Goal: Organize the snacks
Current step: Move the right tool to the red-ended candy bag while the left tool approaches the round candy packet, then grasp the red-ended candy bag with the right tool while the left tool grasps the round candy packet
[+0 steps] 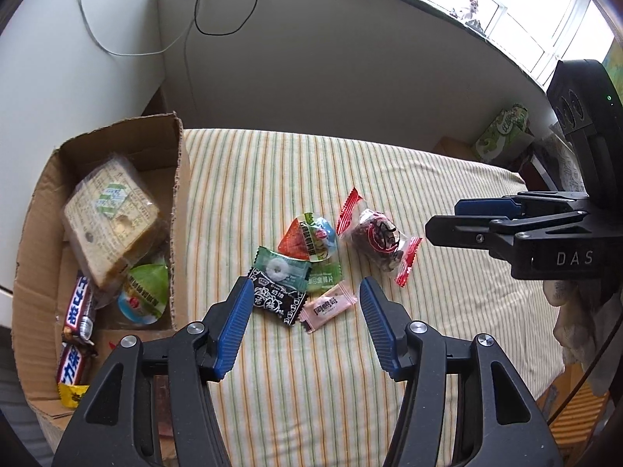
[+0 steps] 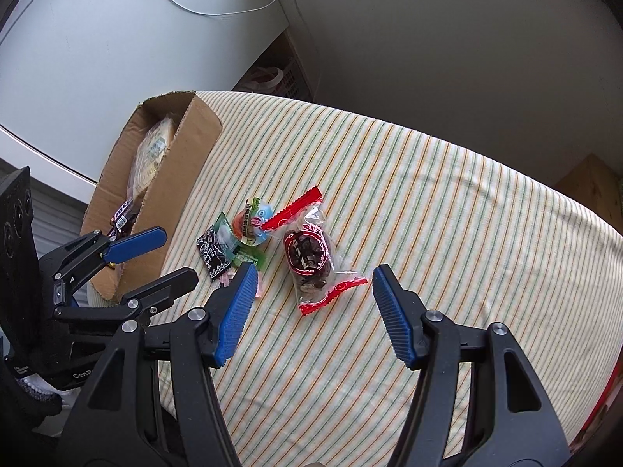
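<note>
Progress: partly done, by the look of it. The cardboard box [image 1: 177, 179] at the left edge of the striped cloth [image 1: 389, 179] already holds a wrapped bread slice [image 1: 111, 225], a green jelly cup [image 1: 144, 297] and two chocolate bars [image 1: 80, 311]. Six snacks remain loose on the cloth, clustered just right of the box wall: a red-ended bag [image 1: 375, 239] of dark pieces, a second jelly cup [image 1: 311, 239], a green ring candy [image 1: 282, 268], a green packet [image 1: 325, 278] partly under it, a black packet [image 1: 274, 299] and a pink packet [image 1: 329, 305]. The small ones overlap or touch; the red-ended bag lies slightly apart, to the right.

Grippers: the left gripper [image 1: 303, 292] is spread wide and empty, poised over the black and pink packets. The right gripper [image 2: 315, 278] is likewise spread and empty, with the red-ended bag [image 2: 311, 258] just ahead between its fingertips.

Clearance: the box's near wall stands upright beside the cluster, and anything carried over must clear its torn rim. The two grippers sit close together, the left one crossing the right wrist view near the box; simultaneous moves risk contact. To the right and toward the far edge the cloth lies open. The cloth drops away at its right edge, well apart from the snacks.
</note>
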{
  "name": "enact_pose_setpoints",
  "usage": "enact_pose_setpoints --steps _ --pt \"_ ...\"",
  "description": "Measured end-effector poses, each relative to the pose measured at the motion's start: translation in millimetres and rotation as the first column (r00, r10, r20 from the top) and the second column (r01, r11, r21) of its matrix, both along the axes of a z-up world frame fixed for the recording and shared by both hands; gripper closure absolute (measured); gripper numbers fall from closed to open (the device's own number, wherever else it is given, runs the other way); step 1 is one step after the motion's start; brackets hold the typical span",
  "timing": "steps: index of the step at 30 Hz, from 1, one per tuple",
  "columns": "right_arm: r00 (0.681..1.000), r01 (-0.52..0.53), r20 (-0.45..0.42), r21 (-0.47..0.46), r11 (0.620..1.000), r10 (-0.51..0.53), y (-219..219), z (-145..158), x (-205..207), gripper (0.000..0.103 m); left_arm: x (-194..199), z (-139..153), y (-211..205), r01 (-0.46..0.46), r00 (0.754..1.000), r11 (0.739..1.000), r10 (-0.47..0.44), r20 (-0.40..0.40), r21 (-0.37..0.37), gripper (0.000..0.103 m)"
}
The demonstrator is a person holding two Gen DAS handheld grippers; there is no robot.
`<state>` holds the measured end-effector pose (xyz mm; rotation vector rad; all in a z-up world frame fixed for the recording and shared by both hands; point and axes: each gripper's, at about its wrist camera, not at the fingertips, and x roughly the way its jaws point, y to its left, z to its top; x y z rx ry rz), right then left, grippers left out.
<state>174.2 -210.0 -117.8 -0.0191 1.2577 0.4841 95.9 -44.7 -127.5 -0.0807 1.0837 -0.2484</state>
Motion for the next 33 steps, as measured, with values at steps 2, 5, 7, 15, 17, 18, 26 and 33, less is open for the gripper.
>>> enact_pose_setpoints --steps 2,5,7,15,17,18,26,33 --pt "1.000 -0.016 -0.010 -0.006 1.000 0.015 2.2 -6.4 3.5 0.039 6.6 -6.3 -3.6 0.005 1.000 1.000 -0.005 -0.014 0.005 0.047" --pt "0.999 -0.042 -0.022 -0.010 0.999 0.042 5.3 -14.8 8.5 0.039 14.8 -14.9 -7.9 0.021 0.999 1.000 -0.021 -0.037 0.009 0.047" --pt "0.998 -0.062 -0.032 -0.017 0.998 0.061 7.4 -20.4 11.5 0.039 19.2 -17.9 -11.6 0.026 0.999 0.999 -0.025 -0.037 0.029 0.047" --pt "0.993 -0.097 -0.072 -0.023 0.995 0.095 13.9 -38.9 24.4 0.039 37.2 -31.2 -23.8 0.058 0.997 0.996 -0.054 -0.064 0.064 0.047" --pt "0.992 -0.103 -0.078 -0.026 0.994 0.100 15.9 -42.4 27.3 0.039 38.7 -34.1 -23.8 0.060 0.996 0.995 -0.055 -0.066 0.074 0.047" --pt "0.991 -0.106 -0.083 -0.029 0.994 0.103 16.9 -44.5 28.9 0.039 39.8 -35.4 -24.0 0.062 0.996 0.995 -0.057 -0.068 0.078 0.047" --pt "0.989 -0.111 -0.101 -0.034 0.993 0.107 21.1 -54.0 38.1 0.040 46.5 -42.4 -21.7 0.071 0.995 0.993 -0.063 -0.081 0.095 0.047" --pt "0.982 -0.129 -0.140 -0.009 0.992 0.127 29.8 -61.5 40.2 0.043 49.8 -45.9 -35.1 0.096 0.993 0.987 -0.087 -0.074 0.126 0.059"
